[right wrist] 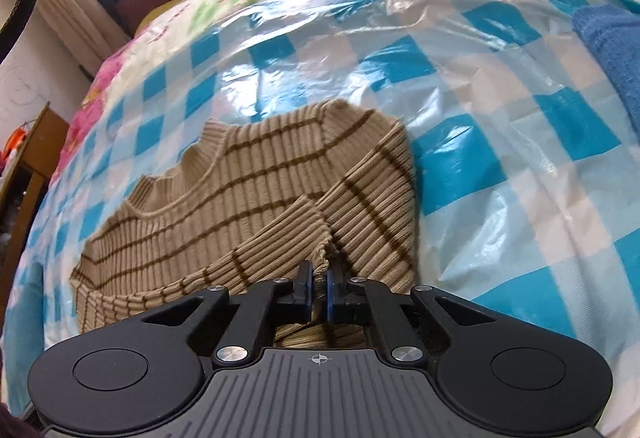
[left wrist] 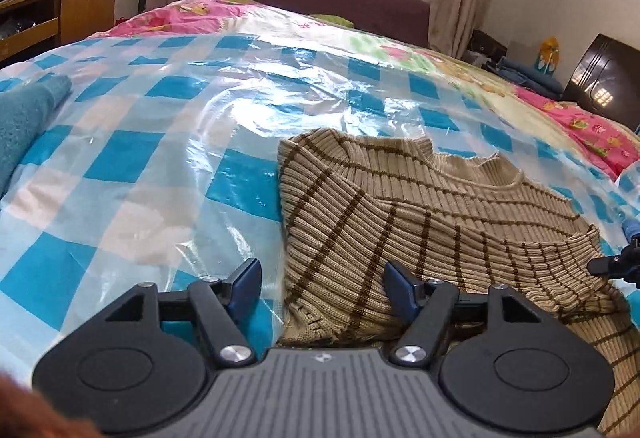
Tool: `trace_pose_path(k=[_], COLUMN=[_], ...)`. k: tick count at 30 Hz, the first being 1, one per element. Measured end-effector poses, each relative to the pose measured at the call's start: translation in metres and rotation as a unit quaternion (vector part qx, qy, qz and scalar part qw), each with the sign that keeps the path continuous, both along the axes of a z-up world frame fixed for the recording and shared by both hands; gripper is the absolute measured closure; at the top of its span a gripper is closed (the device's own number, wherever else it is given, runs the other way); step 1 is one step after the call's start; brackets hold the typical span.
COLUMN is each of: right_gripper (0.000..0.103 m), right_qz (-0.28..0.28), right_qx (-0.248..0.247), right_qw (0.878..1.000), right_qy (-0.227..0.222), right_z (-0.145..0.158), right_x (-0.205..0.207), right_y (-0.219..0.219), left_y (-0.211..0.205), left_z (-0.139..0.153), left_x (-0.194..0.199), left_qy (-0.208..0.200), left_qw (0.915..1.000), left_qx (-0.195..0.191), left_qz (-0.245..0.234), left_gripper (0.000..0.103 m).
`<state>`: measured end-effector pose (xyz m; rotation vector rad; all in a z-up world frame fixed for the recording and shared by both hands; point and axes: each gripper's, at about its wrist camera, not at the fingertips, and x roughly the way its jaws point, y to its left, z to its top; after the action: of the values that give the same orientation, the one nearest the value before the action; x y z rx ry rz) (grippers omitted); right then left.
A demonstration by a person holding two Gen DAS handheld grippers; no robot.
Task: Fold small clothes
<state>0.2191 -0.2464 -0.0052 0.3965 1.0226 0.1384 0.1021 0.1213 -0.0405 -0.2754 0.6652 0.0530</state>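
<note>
A tan ribbed sweater [left wrist: 420,206] with thin brown stripes lies front up on a blue-and-white checked plastic sheet [left wrist: 160,158] over the bed. Both sleeves are folded in across its chest. My left gripper [left wrist: 324,282] is open at the sweater's left side. Its right finger [left wrist: 400,286] rests over the knit and its left finger [left wrist: 248,278] over the plastic, and neither pad presses the cloth. In the right wrist view the sweater [right wrist: 240,198] fills the lower middle. My right gripper [right wrist: 319,278] is shut on a pinch of the knit at a folded sleeve's cuff.
A teal towel [left wrist: 24,126] lies at the sheet's left edge and a blue towel [right wrist: 612,50] at its right. A floral quilt [left wrist: 440,58] covers the bed beyond. A wooden desk [left wrist: 60,14] stands far left and a dark headboard [left wrist: 604,78] far right.
</note>
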Motion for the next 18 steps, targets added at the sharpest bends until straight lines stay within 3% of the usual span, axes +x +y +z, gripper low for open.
trace_pose_path(k=[3, 12, 18], right_gripper=[0.097, 0.092, 0.089], right_qz=[-0.005, -0.021, -0.017], right_qx=[-0.01, -0.018, -0.058], right_qw=[1.0, 1.0, 0.998], right_qy=[-0.005, 0.01, -0.027], right_z=[0.004, -0.003, 0.017], right_x=[-0.002, 0.001, -0.016], right_y=[0.0, 0.003, 0.007], left_y=[0.002, -0.001, 0.005], left_z=[0.004, -0.004, 0.0], left_x=[-0.004, 0.002, -0.001], left_qy=[-0.015, 0.012, 0.007], left_qw=[0.9998, 0.9999, 0.9999], left_qx=[-0.008, 0.007, -0.009], left_qz=[0.0, -0.005, -0.002], left_gripper=[0.032, 0.03, 0.03])
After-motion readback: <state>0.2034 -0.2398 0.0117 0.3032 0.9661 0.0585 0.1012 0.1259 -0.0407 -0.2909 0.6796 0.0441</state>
